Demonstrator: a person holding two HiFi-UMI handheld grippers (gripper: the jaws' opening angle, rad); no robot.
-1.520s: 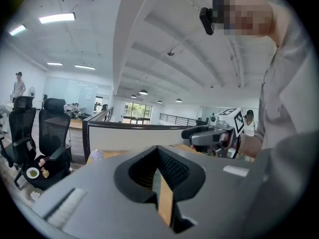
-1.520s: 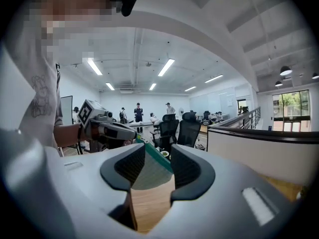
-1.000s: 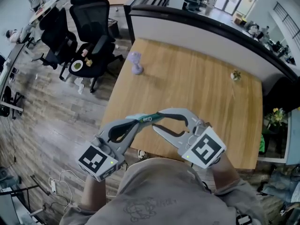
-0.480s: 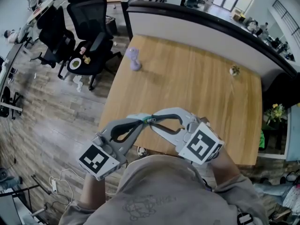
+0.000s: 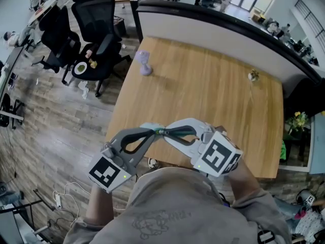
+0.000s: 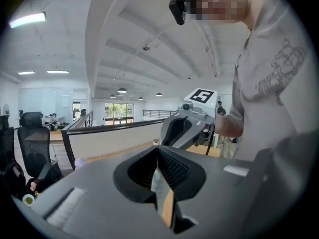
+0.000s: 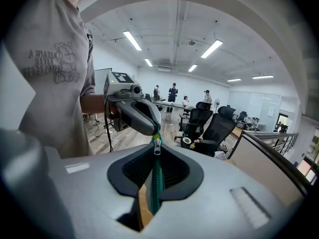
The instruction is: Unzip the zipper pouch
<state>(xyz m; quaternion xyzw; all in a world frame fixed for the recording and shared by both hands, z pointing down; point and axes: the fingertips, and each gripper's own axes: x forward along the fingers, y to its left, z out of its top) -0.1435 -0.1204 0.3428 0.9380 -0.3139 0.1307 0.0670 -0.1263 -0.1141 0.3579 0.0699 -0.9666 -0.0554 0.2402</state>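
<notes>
The zipper pouch shows as a thin green strip held in the air between both grippers, over the near edge of the wooden table. My left gripper is shut on one end of it; in the left gripper view a pale edge of the pouch sits between the jaws of my left gripper. My right gripper meets it tip to tip. Its jaws are closing, and in the right gripper view the green zipper tape lies pinched in my right gripper, with the metal zipper pull at the tips.
A small purple object stands at the table's far left, and a small decorative thing at the far right. Black office chairs stand left of the table. A dark-topped partition wall runs behind it.
My right gripper's jaws have narrowed onto the pouch's zipper. Both grippers stay almost in place, tip to tip.
</notes>
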